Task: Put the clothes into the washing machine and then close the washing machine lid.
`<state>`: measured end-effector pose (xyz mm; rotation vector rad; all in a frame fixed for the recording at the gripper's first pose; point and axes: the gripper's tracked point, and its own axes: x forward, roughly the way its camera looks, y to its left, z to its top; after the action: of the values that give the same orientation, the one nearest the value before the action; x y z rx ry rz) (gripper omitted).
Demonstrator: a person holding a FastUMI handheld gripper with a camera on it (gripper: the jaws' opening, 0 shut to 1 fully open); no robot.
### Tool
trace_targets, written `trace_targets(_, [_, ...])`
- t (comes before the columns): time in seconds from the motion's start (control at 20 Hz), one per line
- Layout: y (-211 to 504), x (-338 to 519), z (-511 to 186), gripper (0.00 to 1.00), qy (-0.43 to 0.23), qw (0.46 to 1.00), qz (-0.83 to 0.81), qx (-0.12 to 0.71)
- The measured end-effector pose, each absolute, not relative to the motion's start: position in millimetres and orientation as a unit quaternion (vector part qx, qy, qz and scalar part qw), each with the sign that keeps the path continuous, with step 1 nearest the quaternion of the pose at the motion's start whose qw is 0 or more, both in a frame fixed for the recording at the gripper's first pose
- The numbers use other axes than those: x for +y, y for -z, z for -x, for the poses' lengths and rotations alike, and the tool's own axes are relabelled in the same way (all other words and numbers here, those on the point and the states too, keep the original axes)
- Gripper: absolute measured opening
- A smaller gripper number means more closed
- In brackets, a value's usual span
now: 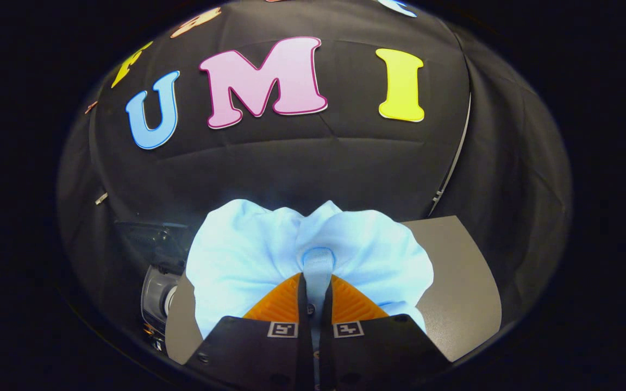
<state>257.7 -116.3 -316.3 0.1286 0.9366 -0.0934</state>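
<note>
A pale blue garment bunches up around my gripper. Both fingers press on a fold of the cloth, so the gripper is shut on it. The garment hangs lifted above a grey table and spreads to either side of the fingers. To the left, below the cloth, a small grey washing machine shows part of its rounded body. Its lid is hidden by the garment.
The black cloth booth wall rises just beyond the table. A thin metal frame bar runs down the wall's right corner. The grey table extends to the right of the fingers.
</note>
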Motion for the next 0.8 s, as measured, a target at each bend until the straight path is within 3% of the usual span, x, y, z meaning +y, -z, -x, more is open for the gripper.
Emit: trace_targets(0.8, [105.7, -46.4, -223.8, 0.09, -0.009, 0.958, -0.062, 0.28])
